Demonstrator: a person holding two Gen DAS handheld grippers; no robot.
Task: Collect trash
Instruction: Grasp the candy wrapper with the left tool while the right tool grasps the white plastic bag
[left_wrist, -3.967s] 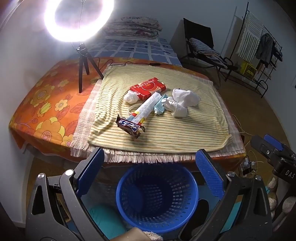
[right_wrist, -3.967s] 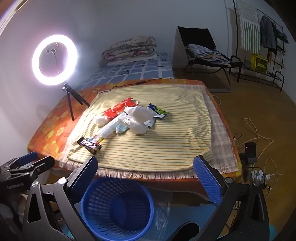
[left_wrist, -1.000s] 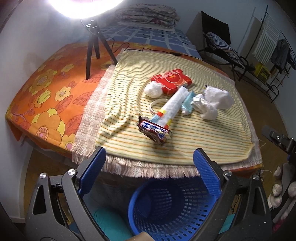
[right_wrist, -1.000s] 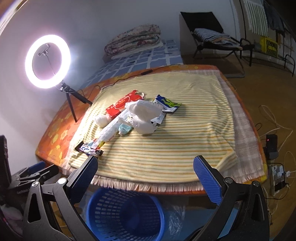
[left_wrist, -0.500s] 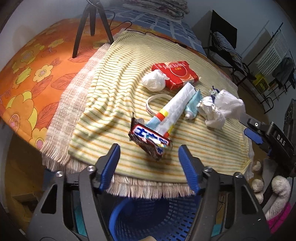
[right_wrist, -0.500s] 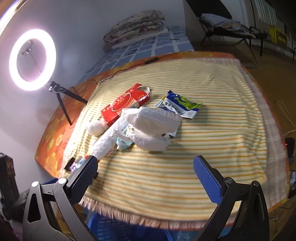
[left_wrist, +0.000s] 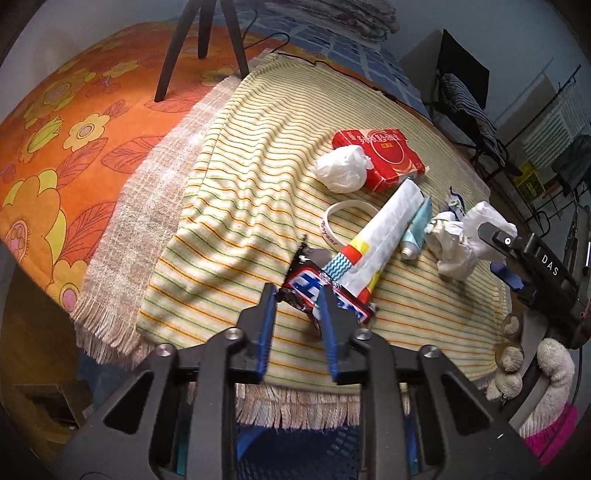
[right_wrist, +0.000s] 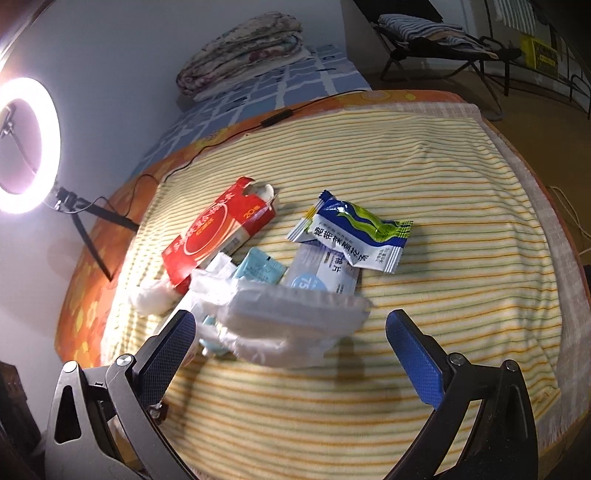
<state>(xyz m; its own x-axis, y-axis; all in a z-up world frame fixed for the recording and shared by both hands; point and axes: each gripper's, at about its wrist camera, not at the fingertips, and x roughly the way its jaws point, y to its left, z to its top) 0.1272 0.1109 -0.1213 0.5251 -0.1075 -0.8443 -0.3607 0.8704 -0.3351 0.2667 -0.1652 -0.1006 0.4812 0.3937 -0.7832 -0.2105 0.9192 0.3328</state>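
Observation:
Trash lies on a striped cloth (left_wrist: 240, 192) on the bed. My left gripper (left_wrist: 297, 295) has its jaws narrowed around the near end of a dark candy bar wrapper (left_wrist: 314, 291); whether they grip it is unclear. A white tube-shaped wrapper (left_wrist: 388, 232), a small blue tube (left_wrist: 417, 229), a red box (left_wrist: 380, 151), a tissue ball (left_wrist: 341, 168) and a white band (left_wrist: 332, 221) lie beyond. My right gripper (right_wrist: 291, 332) is open, over a crumpled white plastic bag (right_wrist: 291, 325). A blue-green snack wrapper (right_wrist: 354, 232) and the red box (right_wrist: 218, 236) lie further off.
A blue basket (left_wrist: 314, 458) stands on the floor below the bed's near edge. A ring light (right_wrist: 22, 144) on a tripod (left_wrist: 199, 40) stands at the left on the orange sheet. Folded blankets (right_wrist: 243, 48) lie at the back. A chair and racks stand at right.
My left gripper has moved in to the candy bar wrapper and its jaws have closed much narrower. My right gripper has moved forward and down over the white plastic bag, still wide open.

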